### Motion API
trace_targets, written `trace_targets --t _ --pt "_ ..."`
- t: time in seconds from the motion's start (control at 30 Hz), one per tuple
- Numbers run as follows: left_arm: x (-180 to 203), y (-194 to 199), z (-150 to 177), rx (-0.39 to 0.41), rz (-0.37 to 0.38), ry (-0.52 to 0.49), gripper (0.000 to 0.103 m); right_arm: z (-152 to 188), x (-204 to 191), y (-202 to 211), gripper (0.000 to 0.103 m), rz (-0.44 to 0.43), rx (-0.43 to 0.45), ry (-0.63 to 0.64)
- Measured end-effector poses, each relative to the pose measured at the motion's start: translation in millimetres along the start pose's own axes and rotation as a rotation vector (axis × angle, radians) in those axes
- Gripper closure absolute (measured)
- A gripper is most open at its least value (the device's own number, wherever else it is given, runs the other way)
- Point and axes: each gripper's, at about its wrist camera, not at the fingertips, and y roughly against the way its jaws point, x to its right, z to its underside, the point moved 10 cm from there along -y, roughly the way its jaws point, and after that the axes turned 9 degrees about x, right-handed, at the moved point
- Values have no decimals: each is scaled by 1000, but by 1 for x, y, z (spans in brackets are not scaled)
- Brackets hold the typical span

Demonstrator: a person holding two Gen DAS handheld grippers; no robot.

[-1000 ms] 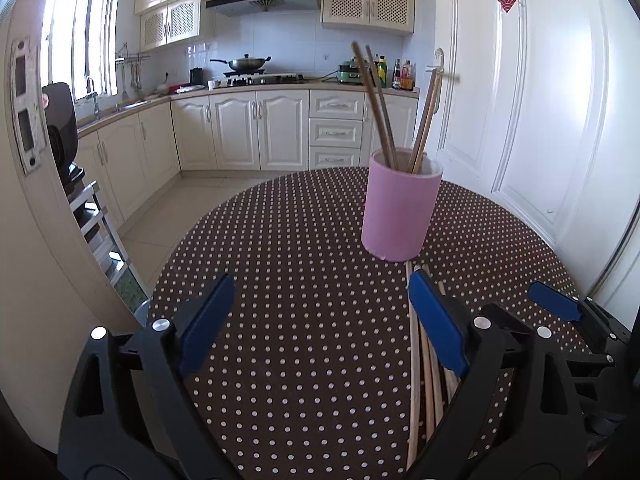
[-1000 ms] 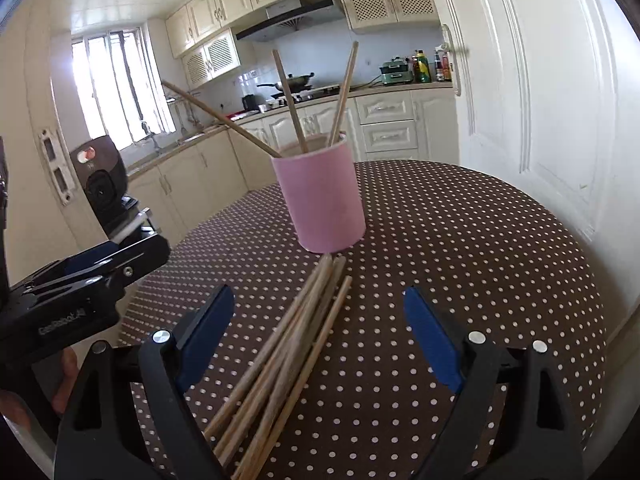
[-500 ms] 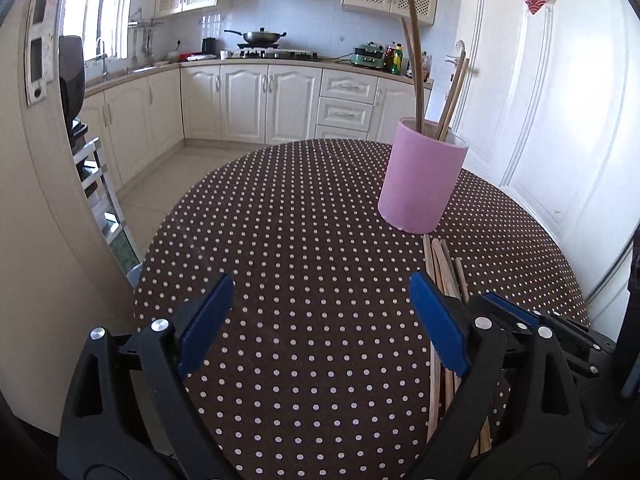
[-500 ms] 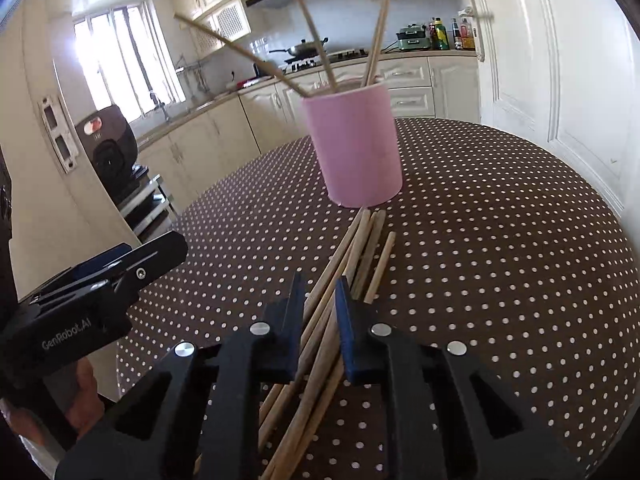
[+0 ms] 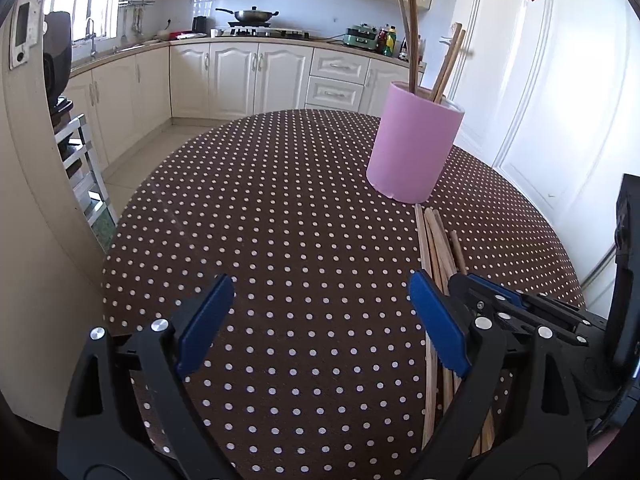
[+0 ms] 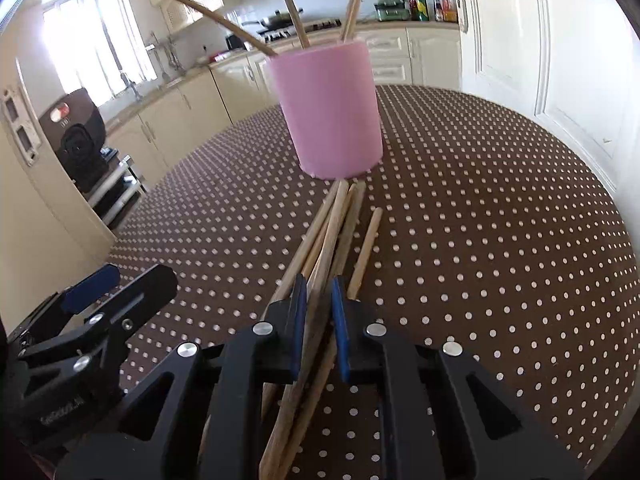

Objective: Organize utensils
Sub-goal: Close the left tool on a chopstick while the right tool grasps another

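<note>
A pink cup (image 5: 412, 152) (image 6: 328, 112) stands on the brown polka-dot table (image 5: 280, 200) with a few wooden chopsticks (image 6: 288, 0) leaning in it. Several loose chopsticks (image 5: 434, 240) (image 6: 332, 224) lie in a bundle on the cloth, running from the cup's base toward me. My right gripper (image 6: 318, 284) is down over the near part of this bundle, its blue pads shut on a chopstick or two; the other sticks lie beside and beneath. My left gripper (image 5: 320, 280) hangs open over bare cloth left of the bundle, holding nothing.
A white panelled door (image 5: 560, 120) is close beyond the table's right edge. A beige pillar (image 5: 32, 220) and a rack with a black appliance (image 6: 80, 140) stand at the left. Kitchen cabinets (image 5: 240, 76) line the far wall.
My right gripper went from wide open to shut on the chopsticks and sank nearer the table and cup. My left gripper dropped a little and stayed open.
</note>
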Motion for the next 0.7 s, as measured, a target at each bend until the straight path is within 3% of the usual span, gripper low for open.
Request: trace_targets --t 0.43,0.7 --pt "5 -8 8 -36 9 2 15 -3 7 2 97 -3 13 -45" --pt "22 -18 6 -82 57 11 15 -10 13 14 98 -37 86 -99"
